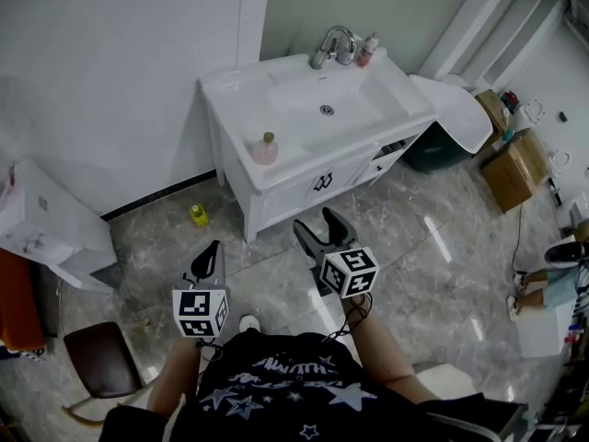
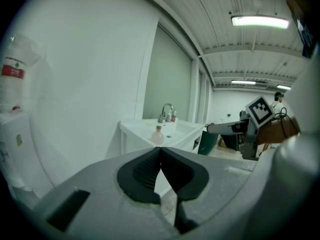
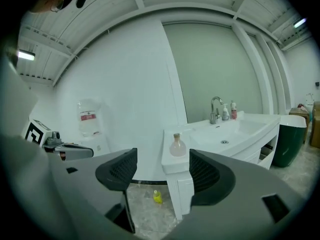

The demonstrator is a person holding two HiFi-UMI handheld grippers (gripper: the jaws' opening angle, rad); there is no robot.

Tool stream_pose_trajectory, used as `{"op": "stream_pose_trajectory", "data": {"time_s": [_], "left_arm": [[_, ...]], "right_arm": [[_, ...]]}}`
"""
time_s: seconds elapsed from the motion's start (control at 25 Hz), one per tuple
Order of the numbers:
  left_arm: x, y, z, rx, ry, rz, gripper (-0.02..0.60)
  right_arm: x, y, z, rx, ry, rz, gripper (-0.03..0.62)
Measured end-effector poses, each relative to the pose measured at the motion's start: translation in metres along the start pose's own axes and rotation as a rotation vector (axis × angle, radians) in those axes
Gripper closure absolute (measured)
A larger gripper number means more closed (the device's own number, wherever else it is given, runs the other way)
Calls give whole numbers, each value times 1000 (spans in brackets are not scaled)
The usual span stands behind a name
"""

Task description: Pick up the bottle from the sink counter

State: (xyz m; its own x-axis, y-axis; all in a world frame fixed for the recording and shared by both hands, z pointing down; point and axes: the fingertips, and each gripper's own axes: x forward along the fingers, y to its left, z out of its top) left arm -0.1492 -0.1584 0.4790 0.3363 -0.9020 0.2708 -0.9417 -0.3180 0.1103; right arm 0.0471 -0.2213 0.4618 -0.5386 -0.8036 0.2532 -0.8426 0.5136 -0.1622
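Observation:
A small round pink bottle (image 1: 266, 148) with a cork-coloured cap stands upright on the front left corner of the white sink counter (image 1: 230, 92). Both grippers hover over the floor in front of the vanity, well short of the bottle. My right gripper (image 1: 317, 230) is open and empty; in the right gripper view (image 3: 162, 171) the bottle (image 3: 177, 145) shows far off between its jaws. My left gripper (image 1: 210, 258) is shut on nothing, its pads meeting in the left gripper view (image 2: 160, 154), with the bottle (image 2: 158, 135) just above them in the distance.
A faucet (image 1: 333, 44) and two small bottles (image 1: 368, 49) stand at the back of the basin. On the floor left of the vanity lies a yellow bottle (image 1: 199, 215). A green bin (image 1: 433, 150), cardboard boxes (image 1: 515, 168), a chair (image 1: 101, 362) and a white cabinet (image 1: 46, 228) surround the area.

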Motion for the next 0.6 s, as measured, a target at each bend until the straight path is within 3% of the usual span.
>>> {"op": "stream_pose_trajectory", "data": {"time_s": [0.36,0.6], "left_arm": [[37,49,2,-14,26,22,565],[80,66,17,15,31,79,565]], "right_arm": [[81,-14,12,-45,39,6,281],[157,-45,24,-75,44,64,283]]}}
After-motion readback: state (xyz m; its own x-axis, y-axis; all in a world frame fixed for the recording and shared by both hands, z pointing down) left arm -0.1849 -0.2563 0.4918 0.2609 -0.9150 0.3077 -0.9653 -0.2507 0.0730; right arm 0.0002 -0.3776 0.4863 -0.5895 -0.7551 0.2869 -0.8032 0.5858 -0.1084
